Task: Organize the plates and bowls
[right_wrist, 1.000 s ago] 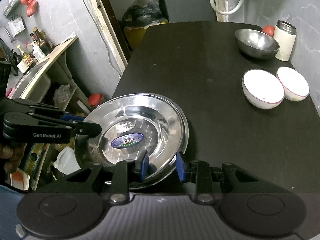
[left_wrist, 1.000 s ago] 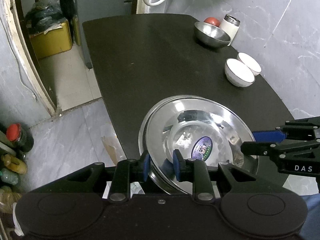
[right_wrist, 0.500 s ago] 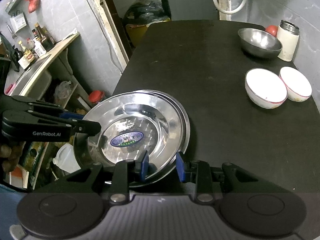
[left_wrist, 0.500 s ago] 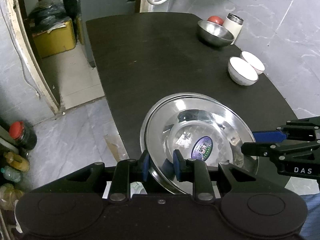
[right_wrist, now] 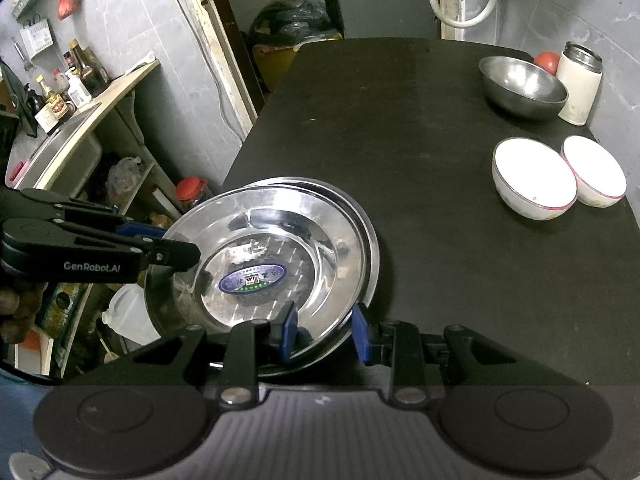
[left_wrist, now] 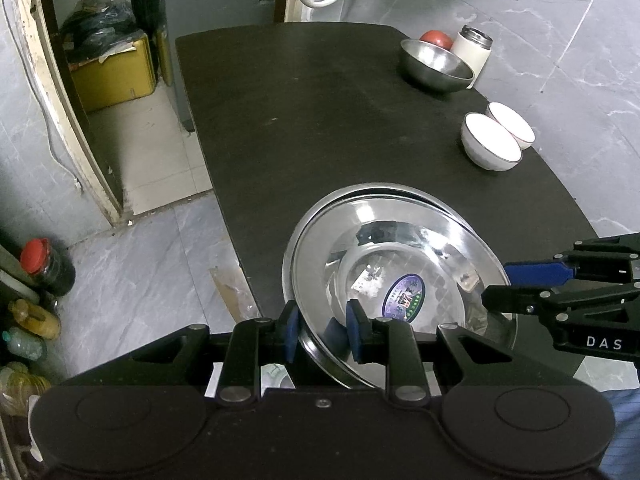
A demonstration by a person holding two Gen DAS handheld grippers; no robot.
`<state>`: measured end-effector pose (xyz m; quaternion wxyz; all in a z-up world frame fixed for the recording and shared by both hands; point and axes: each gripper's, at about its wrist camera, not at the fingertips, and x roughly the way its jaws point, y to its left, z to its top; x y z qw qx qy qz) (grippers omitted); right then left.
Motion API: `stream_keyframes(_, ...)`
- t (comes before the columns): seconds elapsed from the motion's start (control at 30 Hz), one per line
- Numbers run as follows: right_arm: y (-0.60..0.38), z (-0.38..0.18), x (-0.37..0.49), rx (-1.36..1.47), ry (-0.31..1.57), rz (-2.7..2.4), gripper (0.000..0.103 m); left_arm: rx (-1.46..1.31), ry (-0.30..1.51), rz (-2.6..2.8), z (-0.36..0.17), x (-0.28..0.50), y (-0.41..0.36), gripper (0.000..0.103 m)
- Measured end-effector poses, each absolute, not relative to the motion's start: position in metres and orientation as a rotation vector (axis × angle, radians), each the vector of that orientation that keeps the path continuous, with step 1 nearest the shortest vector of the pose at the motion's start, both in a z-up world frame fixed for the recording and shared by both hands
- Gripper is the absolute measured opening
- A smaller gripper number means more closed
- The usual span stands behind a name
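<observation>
left wrist: left gripper (left_wrist: 322,334) pinches near rim of labelled steel plate (left_wrist: 400,280) at near table (left_wrist: 300,120) edge; "DAS" on right gripper (left_wrist: 500,286) | right wrist: right gripper (right_wrist: 323,332) pads straddle plate rim, contact unclear; "GenRobot.AI" on other tool

Grey marbled wall (left_wrist: 560,20) fills the upper right of the left view, grey tiled floor (left_wrist: 152,264) the lower left. A dark desk (left_wrist: 304,112) runs up the centre. At upper left, a worn doorframe (left_wrist: 52,92) and yellow box (left_wrist: 112,72).
</observation>
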<state>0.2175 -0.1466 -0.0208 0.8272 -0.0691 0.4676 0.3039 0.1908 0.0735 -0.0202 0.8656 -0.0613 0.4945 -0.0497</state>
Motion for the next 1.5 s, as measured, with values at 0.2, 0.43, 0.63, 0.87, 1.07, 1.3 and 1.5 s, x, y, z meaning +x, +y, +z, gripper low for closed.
stream_keyframes(0.2, -0.146, -0.022, 0.219, -0.152, 0.995, 0.648, 0.033, -0.123, 1.032, -0.098, -0.021, 0.192, 0.072, 0.027)
stream_keyframes(0.43, -0.140, -0.021, 0.217, -0.169, 0.980, 0.690, 0.033, -0.117, 1.036, -0.095, -0.023, 0.194, 0.072, 0.026)
stream_keyframes(0.63, -0.138, -0.021, 0.219, -0.171, 0.983, 0.691, 0.033, -0.115, 1.051, -0.092, -0.027, 0.197, 0.072, 0.030)
stream_keyframes(0.87, -0.142, -0.020, 0.220, -0.169, 0.978, 0.669, 0.039, -0.128, 1.070, -0.090, -0.035, 0.201, 0.073, 0.033)
stream_keyframes(1.07, -0.148, -0.017, 0.221, -0.151, 0.959, 0.643, 0.062, -0.124, 1.020, -0.088, -0.025, 0.200, 0.072, 0.068)
stream_keyframes(1.3, -0.160, -0.015, 0.225, -0.108, 0.927, 0.626, 0.098, -0.162, 1.006, -0.056, -0.015, 0.212, 0.073, 0.099)
stream_keyframes(1.5, -0.181, -0.010, 0.232, -0.057, 0.879, 0.567, 0.103, -0.213, 0.994, -0.021, -0.011, 0.230, 0.073, 0.102)
